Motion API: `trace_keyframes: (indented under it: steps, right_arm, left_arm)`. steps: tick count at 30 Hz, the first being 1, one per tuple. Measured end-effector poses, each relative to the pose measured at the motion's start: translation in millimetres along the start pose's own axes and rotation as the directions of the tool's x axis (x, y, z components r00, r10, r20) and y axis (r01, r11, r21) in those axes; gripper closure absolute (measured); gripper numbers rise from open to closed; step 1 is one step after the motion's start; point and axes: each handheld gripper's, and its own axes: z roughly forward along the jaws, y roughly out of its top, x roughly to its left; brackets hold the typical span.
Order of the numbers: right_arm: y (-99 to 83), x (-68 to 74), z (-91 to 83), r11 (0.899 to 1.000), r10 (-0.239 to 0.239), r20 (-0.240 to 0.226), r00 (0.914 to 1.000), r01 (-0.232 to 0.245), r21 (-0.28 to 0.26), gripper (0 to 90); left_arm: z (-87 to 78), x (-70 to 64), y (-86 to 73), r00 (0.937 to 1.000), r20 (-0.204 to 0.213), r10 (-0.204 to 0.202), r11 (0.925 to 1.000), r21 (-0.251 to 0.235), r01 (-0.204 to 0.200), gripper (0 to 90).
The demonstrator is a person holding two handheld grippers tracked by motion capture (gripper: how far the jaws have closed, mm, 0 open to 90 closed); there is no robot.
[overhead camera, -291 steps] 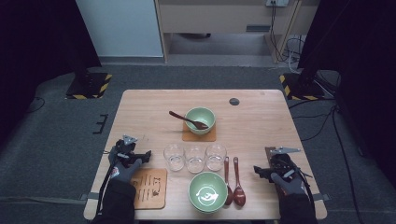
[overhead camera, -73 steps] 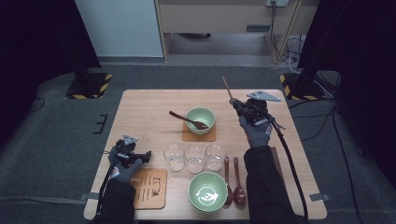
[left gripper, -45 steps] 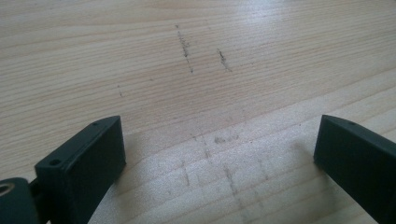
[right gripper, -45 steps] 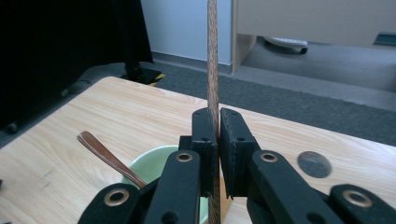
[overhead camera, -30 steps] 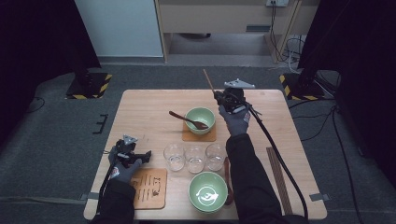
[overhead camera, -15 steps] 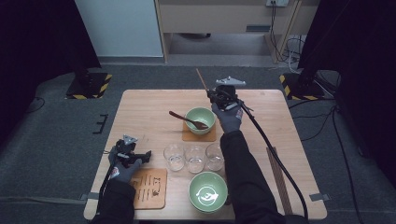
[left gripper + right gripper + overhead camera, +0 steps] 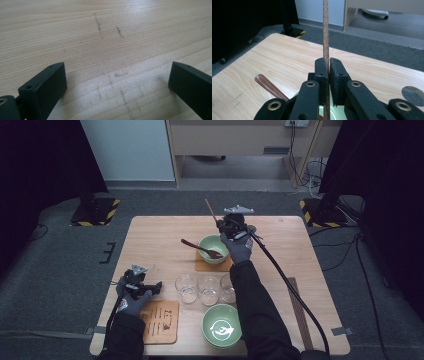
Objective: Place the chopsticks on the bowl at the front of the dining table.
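So on the table (image 7: 150, 240) we've got the far green bowl (image 7: 210, 243), already with a wooden spoon (image 7: 200, 249) leaning in it, and our right gripper (image 7: 226, 226) hovering just over its far rim, jaws clamped tight on a chopstick (image 7: 326, 37) that pokes up and away. To do this well I'd say we tip it low and aim the bottom end inside the rim before easing off. The left gripper (image 7: 145, 287) sits wide open on bare wood.
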Motion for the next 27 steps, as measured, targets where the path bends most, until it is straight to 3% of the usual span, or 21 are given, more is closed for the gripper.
trace_keyframes:
  steps: [27]
  right_arm:
    - [-28.3,8.2,36.9,0.996,0.009,-0.01,0.9999,-0.008,0.094,85.1]
  left_arm:
    - [0.0,0.0,0.0,1.0,0.0,0.0,1.0,0.0,0.0,0.8]
